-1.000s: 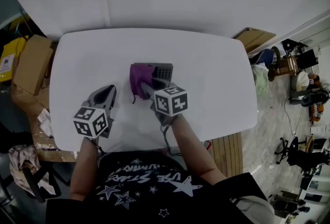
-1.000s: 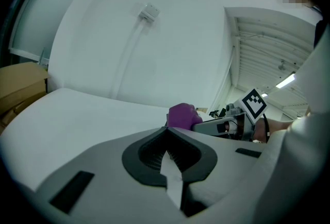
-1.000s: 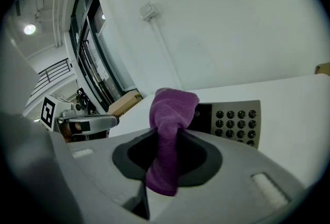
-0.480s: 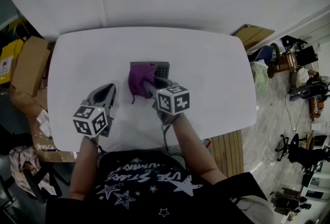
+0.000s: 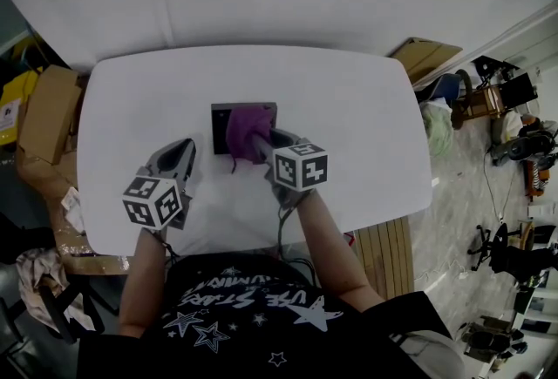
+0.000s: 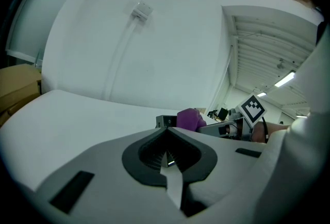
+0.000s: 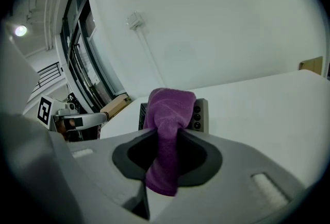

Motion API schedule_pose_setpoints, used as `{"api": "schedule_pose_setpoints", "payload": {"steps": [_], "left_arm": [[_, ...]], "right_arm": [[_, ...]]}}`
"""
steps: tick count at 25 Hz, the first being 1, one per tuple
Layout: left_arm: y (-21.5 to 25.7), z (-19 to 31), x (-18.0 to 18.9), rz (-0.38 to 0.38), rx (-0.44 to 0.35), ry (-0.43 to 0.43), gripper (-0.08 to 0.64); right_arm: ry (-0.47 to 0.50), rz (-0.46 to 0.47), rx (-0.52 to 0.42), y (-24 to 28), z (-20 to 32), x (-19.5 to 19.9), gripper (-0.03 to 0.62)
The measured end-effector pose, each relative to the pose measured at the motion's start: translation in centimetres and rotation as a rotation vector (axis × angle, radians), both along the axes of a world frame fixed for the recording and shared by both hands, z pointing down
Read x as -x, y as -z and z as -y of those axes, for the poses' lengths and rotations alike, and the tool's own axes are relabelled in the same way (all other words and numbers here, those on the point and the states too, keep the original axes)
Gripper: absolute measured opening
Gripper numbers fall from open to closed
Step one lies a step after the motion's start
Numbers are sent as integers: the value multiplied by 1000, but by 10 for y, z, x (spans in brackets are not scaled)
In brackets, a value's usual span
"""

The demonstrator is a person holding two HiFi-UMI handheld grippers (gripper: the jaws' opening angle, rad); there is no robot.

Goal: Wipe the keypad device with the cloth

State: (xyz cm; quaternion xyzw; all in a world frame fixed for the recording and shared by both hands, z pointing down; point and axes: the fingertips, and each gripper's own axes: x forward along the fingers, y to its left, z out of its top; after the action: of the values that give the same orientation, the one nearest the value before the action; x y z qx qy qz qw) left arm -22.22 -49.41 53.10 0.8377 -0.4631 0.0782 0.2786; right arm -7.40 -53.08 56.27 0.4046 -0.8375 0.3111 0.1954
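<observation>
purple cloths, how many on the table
1: the purple cloth is clamped in the right gripper, draped on the keypad device mid-table. None shows elsewhere.

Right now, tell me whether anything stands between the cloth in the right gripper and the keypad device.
Nothing visible does. The right gripper has its jaws shut on the purple cloth, whose bunched end lies directly over the keypad device. The left gripper sits apart, off to the left.

Left gripper [image 6: 167, 130] is pointing across the white table [image 6: 77, 115], jaws sitting pressed together with nothing between them. Beyond the tips, a purple cloth [image 6: 192, 119] is lying bunched on the dark keypad device [image 6: 165, 121]. Right gripper [image 6: 209, 126] is reaching to the cloth from the right.
</observation>
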Motion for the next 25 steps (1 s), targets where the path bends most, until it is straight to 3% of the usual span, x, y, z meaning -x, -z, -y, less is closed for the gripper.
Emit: {"api": "schedule_pose_setpoints", "payload": {"steps": [25], "left_arm": [[14,-22,-42,10,-27,4,9]], "right_arm": [[-55,-45,-15,1,-16,-75,98]]}}
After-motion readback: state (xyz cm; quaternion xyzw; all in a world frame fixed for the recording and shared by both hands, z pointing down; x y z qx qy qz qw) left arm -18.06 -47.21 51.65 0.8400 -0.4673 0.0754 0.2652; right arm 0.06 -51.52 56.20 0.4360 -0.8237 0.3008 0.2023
